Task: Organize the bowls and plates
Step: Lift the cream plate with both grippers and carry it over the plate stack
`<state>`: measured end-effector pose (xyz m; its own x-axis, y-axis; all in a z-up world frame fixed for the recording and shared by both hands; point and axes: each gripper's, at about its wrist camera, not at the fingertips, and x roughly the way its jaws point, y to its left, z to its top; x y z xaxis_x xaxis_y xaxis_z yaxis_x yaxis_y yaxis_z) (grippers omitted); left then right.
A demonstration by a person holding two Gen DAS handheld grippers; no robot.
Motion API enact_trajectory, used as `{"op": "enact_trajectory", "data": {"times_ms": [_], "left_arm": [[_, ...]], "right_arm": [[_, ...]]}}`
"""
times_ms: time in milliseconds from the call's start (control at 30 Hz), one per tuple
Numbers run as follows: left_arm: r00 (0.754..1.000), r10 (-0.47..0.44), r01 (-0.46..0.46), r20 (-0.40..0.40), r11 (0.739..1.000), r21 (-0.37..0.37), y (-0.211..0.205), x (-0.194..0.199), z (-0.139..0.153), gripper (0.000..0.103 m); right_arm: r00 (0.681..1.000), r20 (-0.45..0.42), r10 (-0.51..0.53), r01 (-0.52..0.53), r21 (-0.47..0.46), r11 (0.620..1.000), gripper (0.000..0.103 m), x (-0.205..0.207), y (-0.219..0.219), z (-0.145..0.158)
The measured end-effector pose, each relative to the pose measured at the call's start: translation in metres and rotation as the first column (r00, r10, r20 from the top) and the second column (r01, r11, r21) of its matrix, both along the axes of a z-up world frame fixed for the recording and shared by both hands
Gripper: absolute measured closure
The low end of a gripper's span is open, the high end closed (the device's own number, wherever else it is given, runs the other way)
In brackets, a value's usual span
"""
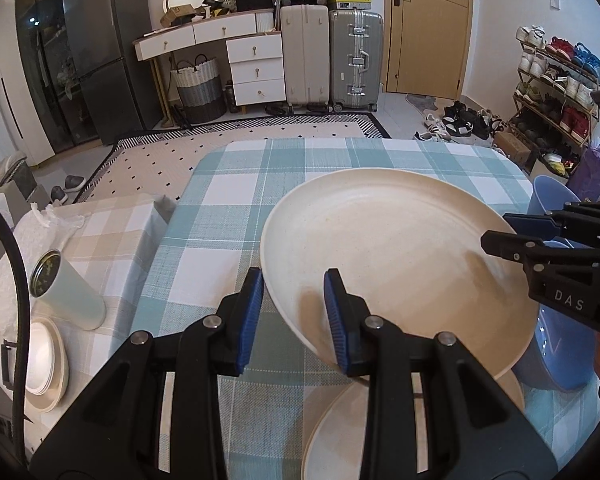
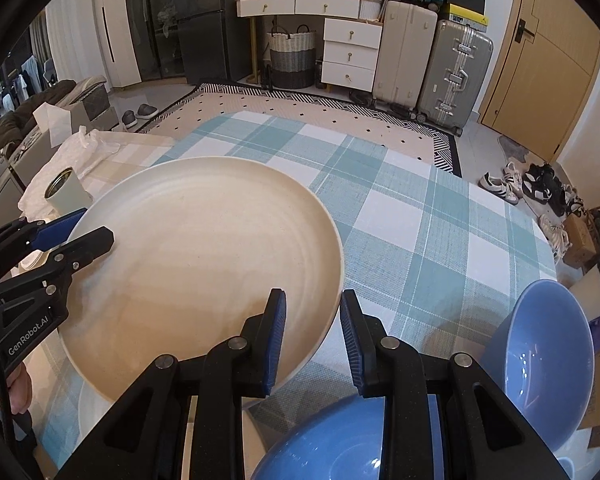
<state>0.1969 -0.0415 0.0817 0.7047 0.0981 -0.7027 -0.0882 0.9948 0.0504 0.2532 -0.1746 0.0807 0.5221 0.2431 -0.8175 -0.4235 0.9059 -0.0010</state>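
Cream plate (image 1: 400, 248) hangs over the checked surface (image 1: 236, 208): we clamp its left rim in our left gripper (image 1: 294, 316), its right in our right gripper (image 2: 312, 336), jaws narrow.

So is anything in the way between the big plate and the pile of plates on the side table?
Nothing visible blocks it. The cream plate, held by both grippers, has bare checked cloth toward the stack; only the tall cup stands just behind the stack.

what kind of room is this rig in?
Most likely a lived-in home, a living or entry area. A fridge stands by a dresser, suitcases are stacked beside a door, a shoe rack is full, and the work surface is a table in a checked tablecloth.
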Motion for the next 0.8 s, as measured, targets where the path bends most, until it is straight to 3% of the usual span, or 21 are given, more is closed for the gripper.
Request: {"op": "enact_trajectory", "data": {"times_ms": [800], "left_arm": [[0.997, 0.007, -0.006, 0.073, 1.0, -0.01, -0.007, -0.089, 0.027, 0.075]], "right_arm": [[0.995, 0.1, 0.02, -0.023, 0.031, 0.999, 0.075, -0.073, -0.003, 0.034]]}}
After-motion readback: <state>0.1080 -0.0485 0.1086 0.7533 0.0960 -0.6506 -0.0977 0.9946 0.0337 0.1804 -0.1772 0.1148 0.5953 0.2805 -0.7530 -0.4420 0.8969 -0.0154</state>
